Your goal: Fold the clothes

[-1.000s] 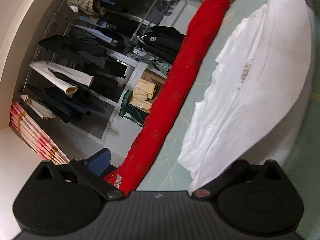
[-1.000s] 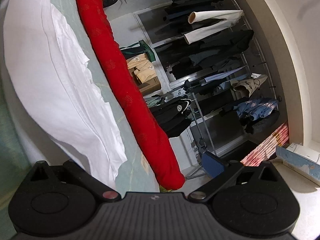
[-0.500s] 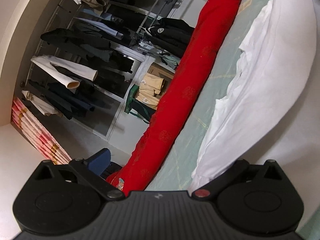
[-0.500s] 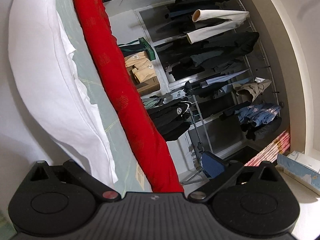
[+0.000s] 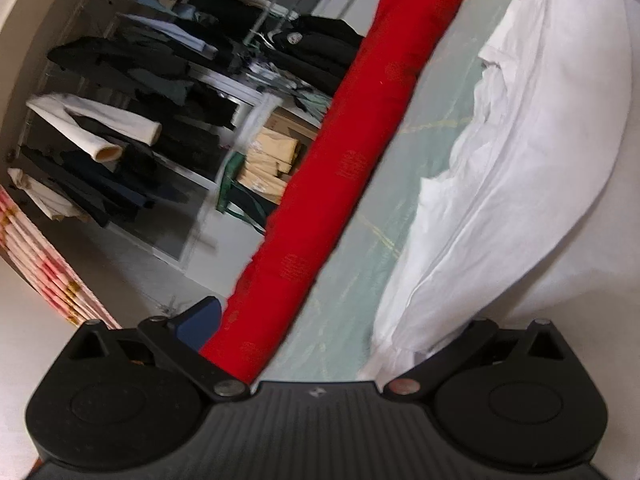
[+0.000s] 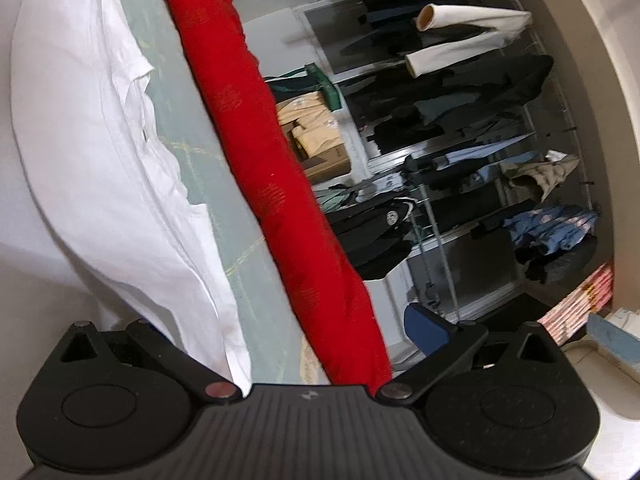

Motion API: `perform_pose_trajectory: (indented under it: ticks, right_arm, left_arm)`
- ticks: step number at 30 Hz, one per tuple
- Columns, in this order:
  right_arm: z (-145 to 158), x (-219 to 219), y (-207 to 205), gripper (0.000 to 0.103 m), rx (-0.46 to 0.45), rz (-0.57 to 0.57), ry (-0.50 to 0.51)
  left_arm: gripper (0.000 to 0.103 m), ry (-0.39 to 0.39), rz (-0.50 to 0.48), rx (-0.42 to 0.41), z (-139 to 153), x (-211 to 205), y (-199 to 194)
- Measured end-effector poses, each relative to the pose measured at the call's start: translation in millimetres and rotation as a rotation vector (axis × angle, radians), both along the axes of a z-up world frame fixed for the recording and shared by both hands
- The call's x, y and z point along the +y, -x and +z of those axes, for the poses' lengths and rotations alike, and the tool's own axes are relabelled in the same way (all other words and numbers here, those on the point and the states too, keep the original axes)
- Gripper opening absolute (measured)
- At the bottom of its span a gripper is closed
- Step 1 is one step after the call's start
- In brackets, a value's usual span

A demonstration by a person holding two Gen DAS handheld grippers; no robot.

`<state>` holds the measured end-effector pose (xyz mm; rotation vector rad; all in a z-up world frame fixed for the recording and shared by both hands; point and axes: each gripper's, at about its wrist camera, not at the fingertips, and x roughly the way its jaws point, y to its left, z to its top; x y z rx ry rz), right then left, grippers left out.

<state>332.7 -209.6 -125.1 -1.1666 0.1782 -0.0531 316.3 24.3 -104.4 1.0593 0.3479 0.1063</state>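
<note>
A: What do you see from the left wrist camera?

B: A white garment (image 5: 532, 184) is spread in the air and hangs in a big curve on the right side of the view. Below it there is a pale green table surface (image 5: 360, 264), and a long red fabric roll (image 5: 340, 176) lies along the far edge of that surface.

A: And the left gripper (image 5: 316, 384), how are its jaws?

B: I cannot tell. Only the black body and the two link arms are visible, the fingertips are not shown. The white cloth comes down to the right link arm (it touches it or passes just behind it, I am not sure which).

A: The right wrist camera?

B: Almost a mirror picture. The white garment (image 6: 100, 160) is on the left, the green surface (image 6: 240, 272) beside it, then the red roll (image 6: 280, 184). The cloth reaches down to the left link arm of the right gripper (image 6: 310, 390). For these jaws also I cannot tell whether they are spread or pressed together.

A: What is behind the table?

B: Racks with hanging clothes (image 6: 460, 92), mostly dark ones, some cardboard boxes (image 6: 316, 140) on the floor, and a blue chair (image 6: 424, 328) near the end of the roll.
</note>
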Motion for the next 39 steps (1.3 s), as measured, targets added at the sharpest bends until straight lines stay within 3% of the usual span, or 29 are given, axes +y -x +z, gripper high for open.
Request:
perform_pose_trajectory:
  ticks: [6,8,13,19,23,30,35,39]
  right_arm:
    - [7,-14,-9,0.103,0.129,0.002,-0.123]
    - [12,-19,0,0.103,0.173,0.021,-0.125]
    - [21,-30,23,0.103,0.276,0.081,-0.159]
    - [37,-35,-2,0.103,0.271,0.049,-0.251]
    - [39,-42,-37,0.103,0.291,0.014,-0.301]
    - [27,-49,-79,0.103,0.386,-0.009,-0.397]
    - [51,-72,-94,0.103,0.528,0.061,-0.470]
    - [77,-105,-116,0.103,0.714,0.061,-0.701]
  left_arm:
    - [0.102,0.062,-0.017,0.077,5,11,3]
    - [0.102,0.048,-0.052,0.103,9,15,13]
    - [0.102,0.112,-0.095,0.173,24,24,25]
    - [0.102,0.225,-0.036,0.136,40,33,-6]
    - [0.102,0.237,0.010,0.122,38,37,-38]
    - [0.102,0.242,0.094,0.168,22,47,-73]
    - [0.102,0.278,0.100,0.170,28,54,-62]
    - [0.102,0.304,0.078,0.168,40,57,-51]
